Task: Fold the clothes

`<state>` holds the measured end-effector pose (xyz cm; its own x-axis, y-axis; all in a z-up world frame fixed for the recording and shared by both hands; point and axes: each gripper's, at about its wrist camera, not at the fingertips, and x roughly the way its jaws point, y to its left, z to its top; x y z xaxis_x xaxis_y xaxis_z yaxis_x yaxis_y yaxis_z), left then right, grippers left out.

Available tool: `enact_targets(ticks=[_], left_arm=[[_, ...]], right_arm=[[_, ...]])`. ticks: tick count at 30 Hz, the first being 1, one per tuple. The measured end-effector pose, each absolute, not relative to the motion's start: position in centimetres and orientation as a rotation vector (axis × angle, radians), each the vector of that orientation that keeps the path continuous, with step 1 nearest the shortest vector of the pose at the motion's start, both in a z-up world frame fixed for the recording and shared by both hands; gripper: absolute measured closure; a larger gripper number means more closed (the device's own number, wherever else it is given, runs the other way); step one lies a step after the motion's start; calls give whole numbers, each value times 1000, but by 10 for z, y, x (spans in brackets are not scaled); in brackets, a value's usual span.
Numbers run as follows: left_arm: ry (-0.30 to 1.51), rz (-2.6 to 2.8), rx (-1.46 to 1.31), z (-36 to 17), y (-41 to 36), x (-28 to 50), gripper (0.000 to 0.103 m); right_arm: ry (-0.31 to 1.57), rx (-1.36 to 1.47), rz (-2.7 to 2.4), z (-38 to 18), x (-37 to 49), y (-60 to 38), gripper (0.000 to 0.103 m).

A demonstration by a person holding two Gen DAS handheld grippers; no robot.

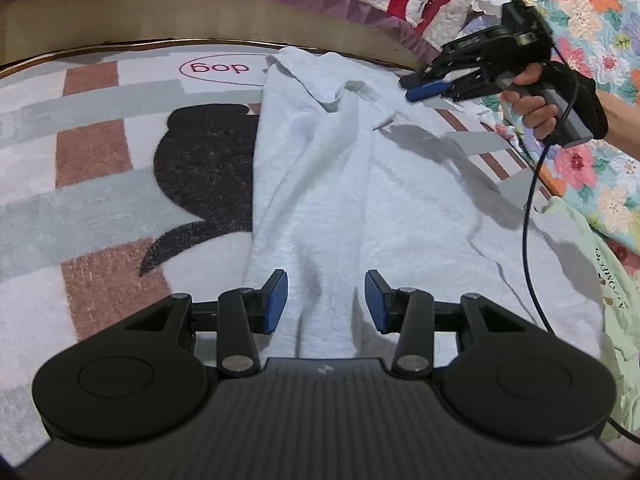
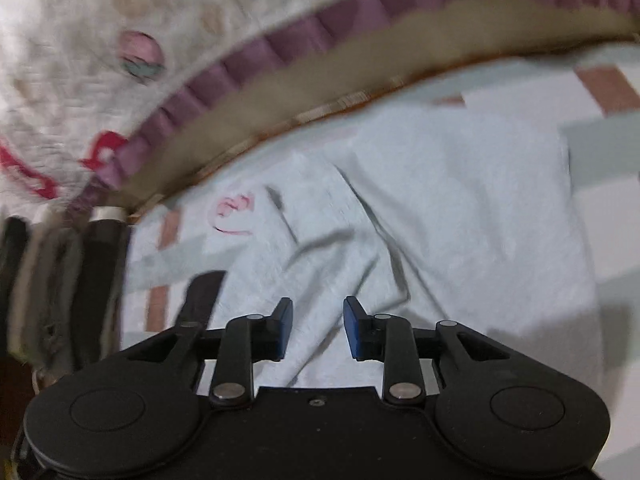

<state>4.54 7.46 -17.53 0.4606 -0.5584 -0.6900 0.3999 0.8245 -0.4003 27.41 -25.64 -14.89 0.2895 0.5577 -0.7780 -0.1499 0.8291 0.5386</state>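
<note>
Left wrist view: a pale blue garment [image 1: 360, 184] lies rumpled lengthwise on a patterned blanket [image 1: 92, 184]; the left tongs [image 1: 326, 300] stand parted over its near end, a raised fold between the pads but not pinched. The right tongs [image 1: 430, 84], hand-held [image 1: 532, 108], hover released above the far end.

Right wrist view (blurred): right tongs [image 2: 318, 328] parted above creased cloth [image 2: 440, 208]. The fabric looks light, limp and non-slippery; hems or corners probably offer the best hold.
</note>
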Motion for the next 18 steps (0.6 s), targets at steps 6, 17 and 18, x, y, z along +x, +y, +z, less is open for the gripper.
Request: enact_targets(ticks=[6,17,18], left_arm=[[927,-590,-167,-179,70,44,62],[921,-564,-156,-176,79,46,62],[913,-577,-160,-174,79,46,62]], right_arm=[[1216,417,380,-183,294,-232,65],[863,273,542,-120,284,-193,100],[800,355,595,-102,276,-203,101]])
